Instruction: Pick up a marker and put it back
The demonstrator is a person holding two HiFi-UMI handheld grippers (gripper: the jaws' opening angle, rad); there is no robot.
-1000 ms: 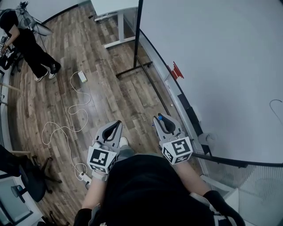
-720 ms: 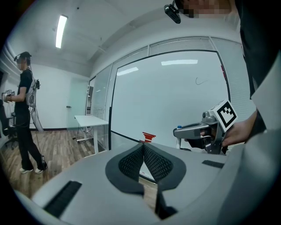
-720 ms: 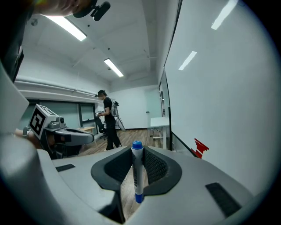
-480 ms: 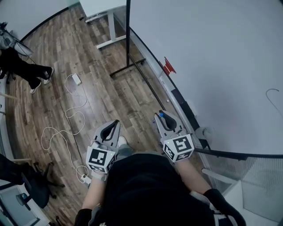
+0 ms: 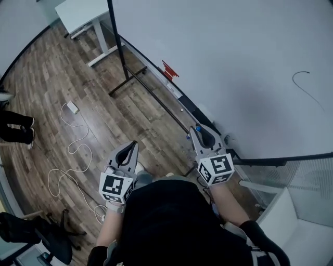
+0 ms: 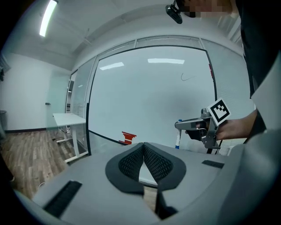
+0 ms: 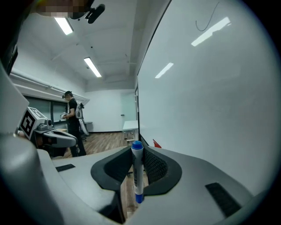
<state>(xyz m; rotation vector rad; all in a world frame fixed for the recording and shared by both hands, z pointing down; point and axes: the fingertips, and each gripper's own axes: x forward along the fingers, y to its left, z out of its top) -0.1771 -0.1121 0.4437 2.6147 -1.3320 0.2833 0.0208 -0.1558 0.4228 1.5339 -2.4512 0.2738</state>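
Plainly, the fingers of the right gripper (image 7: 137, 165) are pinching the marker (image 7: 137, 176). It stands upright between the two dark ribbed pads, blue cap on top and blue end poking out below, with the white barrel caught about midway. The fingers of the left gripper (image 6: 144, 160) are pressed together at their tips with nothing between them, and it hangs idle on the left, over the wooden floor (image 5: 57, 67). In the head view the right gripper is on the right, near the lower edge of the whiteboard (image 5: 234, 57), so the marker is off its resting place and up in the air beside the board. I judge the marker to be light and stiff, a smooth round plastic tube that could twist or slide in a loose pinch. The middle of the barrel, where it is held, looks the best place. A grip on the cap risks pulling it off. Farther out, a red thing (image 5: 169, 69) sits low on the board, a thin pen stroke (image 5: 307, 85) marks its right part, and a cable (image 5: 78, 150) lies looped on the floor. A white desk (image 5: 78, 10) stands far off.
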